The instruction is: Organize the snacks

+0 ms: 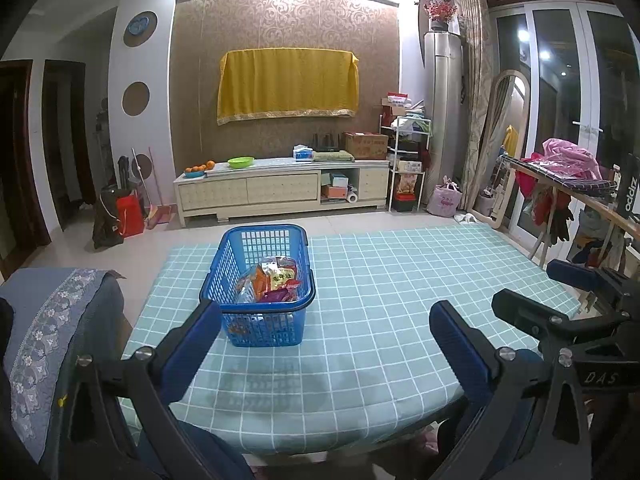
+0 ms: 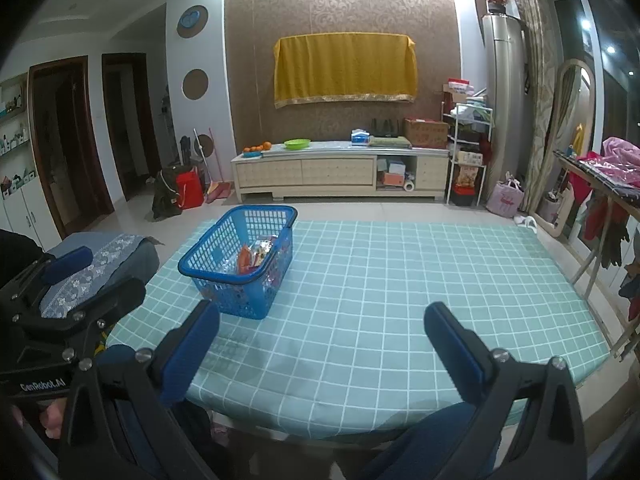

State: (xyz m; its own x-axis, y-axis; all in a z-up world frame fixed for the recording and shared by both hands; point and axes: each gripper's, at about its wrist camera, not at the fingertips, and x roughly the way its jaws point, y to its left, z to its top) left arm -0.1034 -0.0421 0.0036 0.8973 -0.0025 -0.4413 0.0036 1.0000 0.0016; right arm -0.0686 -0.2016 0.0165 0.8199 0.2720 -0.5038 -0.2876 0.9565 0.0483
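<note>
A blue plastic basket (image 1: 260, 322) stands on the checked table (image 1: 380, 300), left of centre, holding several snack packets (image 1: 274, 278). My left gripper (image 1: 324, 316) is open near the table's front edge, just short of the basket, with nothing between its fingers. In the right wrist view the basket (image 2: 240, 296) sits ahead and to the left, snack packets (image 2: 252, 258) inside. My right gripper (image 2: 322, 318) is open and empty over the table's front part. The right gripper (image 1: 560, 296) also shows at the right of the left wrist view, and the left gripper (image 2: 86, 280) at the left of the right wrist view.
A chair with a patterned blue cover (image 1: 52, 320) stands at the table's left. A drying rack with clothes (image 2: 608, 184) is at the right. A TV cabinet (image 1: 280, 188) lines the far wall. A hand (image 2: 52, 416) shows at lower left.
</note>
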